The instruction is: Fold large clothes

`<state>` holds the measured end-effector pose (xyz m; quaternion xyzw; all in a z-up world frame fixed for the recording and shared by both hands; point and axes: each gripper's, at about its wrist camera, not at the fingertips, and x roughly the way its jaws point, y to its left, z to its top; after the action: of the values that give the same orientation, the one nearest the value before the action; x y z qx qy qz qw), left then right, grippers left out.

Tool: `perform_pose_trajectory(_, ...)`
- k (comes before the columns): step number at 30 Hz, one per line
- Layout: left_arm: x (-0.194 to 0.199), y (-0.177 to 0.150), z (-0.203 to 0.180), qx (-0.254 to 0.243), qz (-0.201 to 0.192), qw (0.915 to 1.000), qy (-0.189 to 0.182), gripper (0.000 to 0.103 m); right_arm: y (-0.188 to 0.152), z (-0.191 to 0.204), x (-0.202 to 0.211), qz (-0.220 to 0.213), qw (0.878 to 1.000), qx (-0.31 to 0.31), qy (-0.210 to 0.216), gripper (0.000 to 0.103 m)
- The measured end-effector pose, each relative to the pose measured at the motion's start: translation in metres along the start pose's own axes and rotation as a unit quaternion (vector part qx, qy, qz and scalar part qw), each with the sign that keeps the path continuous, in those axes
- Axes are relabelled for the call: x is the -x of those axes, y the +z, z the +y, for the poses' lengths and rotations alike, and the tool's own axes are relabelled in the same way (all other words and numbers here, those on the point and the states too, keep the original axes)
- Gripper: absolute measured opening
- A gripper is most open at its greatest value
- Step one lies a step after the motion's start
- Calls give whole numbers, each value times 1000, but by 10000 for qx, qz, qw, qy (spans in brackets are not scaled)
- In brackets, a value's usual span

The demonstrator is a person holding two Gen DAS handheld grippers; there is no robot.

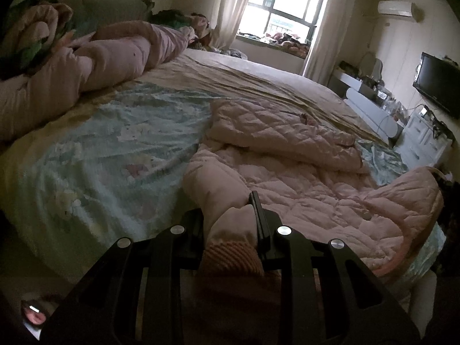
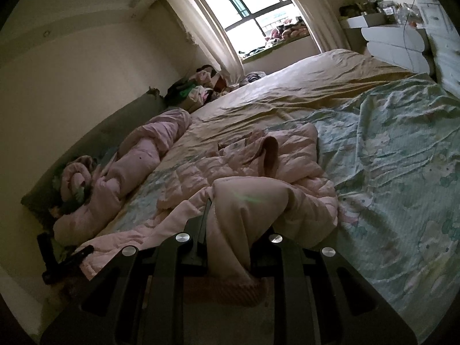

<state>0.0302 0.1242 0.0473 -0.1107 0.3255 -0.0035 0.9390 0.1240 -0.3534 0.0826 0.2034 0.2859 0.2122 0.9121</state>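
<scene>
The left gripper (image 1: pixel 230 224) points downward over the bed (image 1: pixel 100 149), clamped narrow on a sleeve cuff (image 1: pixel 233 254) of the pink quilted jacket (image 1: pixel 287 155). The right gripper (image 2: pixel 228 233) is tilted down too, pinching the other sleeve (image 2: pixel 247 201). The jacket lies crumpled on the bed's near half, its long axis running away toward the window (image 1: pixel 281 3). A rolled pink duvet (image 1: pixel 115 54) lies beyond, along the headboard.

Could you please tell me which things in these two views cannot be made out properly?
- Left tongs, left wrist view: the sleeve cuff hides the inner pads.
- Right tongs, right wrist view: gripped jacket fabric covers the right finger.
- Dresser clutter: too small.
- Window: overexposed.
</scene>
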Motion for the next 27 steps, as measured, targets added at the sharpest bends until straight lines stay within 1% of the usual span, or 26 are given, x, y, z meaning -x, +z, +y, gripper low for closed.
perform_pose_trajectory(12,-7,23,-4,-50,-109,9999,-24,18,15,-3,-9,-129,9999,-38,-12,18)
perform_pose_trajectory(27,-32,87,-17,-312,-357,9989,38,20,51,-7,-35,-384,9992,-80,-121,18)
